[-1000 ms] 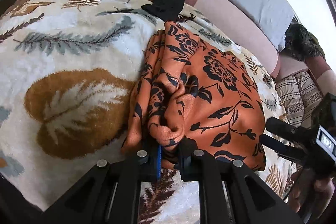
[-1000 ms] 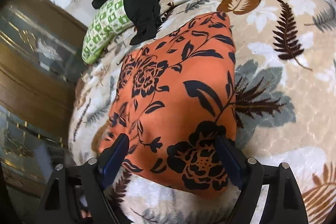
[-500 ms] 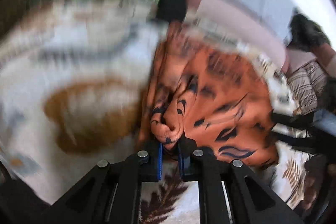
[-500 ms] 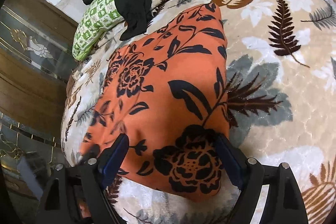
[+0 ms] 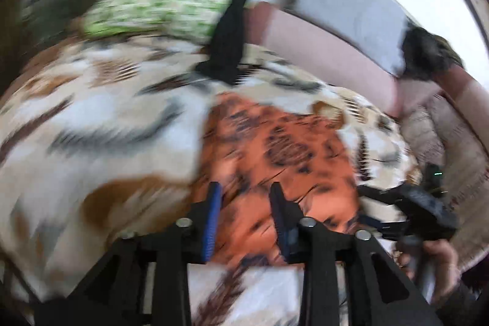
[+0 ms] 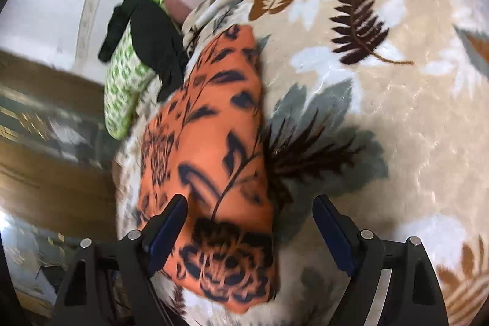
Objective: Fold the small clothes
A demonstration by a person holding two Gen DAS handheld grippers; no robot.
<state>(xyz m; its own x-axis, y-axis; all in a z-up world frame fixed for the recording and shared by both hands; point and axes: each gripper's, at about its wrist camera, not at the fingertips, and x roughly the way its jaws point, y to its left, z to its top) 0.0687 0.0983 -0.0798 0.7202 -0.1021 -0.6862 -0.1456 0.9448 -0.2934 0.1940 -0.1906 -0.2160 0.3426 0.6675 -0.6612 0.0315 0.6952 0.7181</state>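
An orange cloth with black flowers (image 5: 275, 148) lies folded on the leaf-patterned blanket (image 5: 91, 127). It also shows in the right wrist view (image 6: 220, 161). My left gripper (image 5: 246, 191) is open and empty just above the cloth's near edge; this view is blurred. My right gripper (image 6: 249, 206) is open and empty over the cloth's near end, its jaws wide apart. The right gripper also shows in the left wrist view (image 5: 406, 203), beside the cloth's right edge.
A green-patterned pillow (image 5: 159, 8) with a black garment (image 5: 229, 29) draped over it lies at the head of the bed. A grey pillow (image 5: 345, 11) and a pink bolster (image 5: 321, 57) stand behind. A wooden cabinet (image 6: 45, 161) is to the left.
My left gripper has let go of the cloth's bunched edge, opened and pulled back. The cloth now lies flatter. My right gripper has shifted right, off the cloth's right side.
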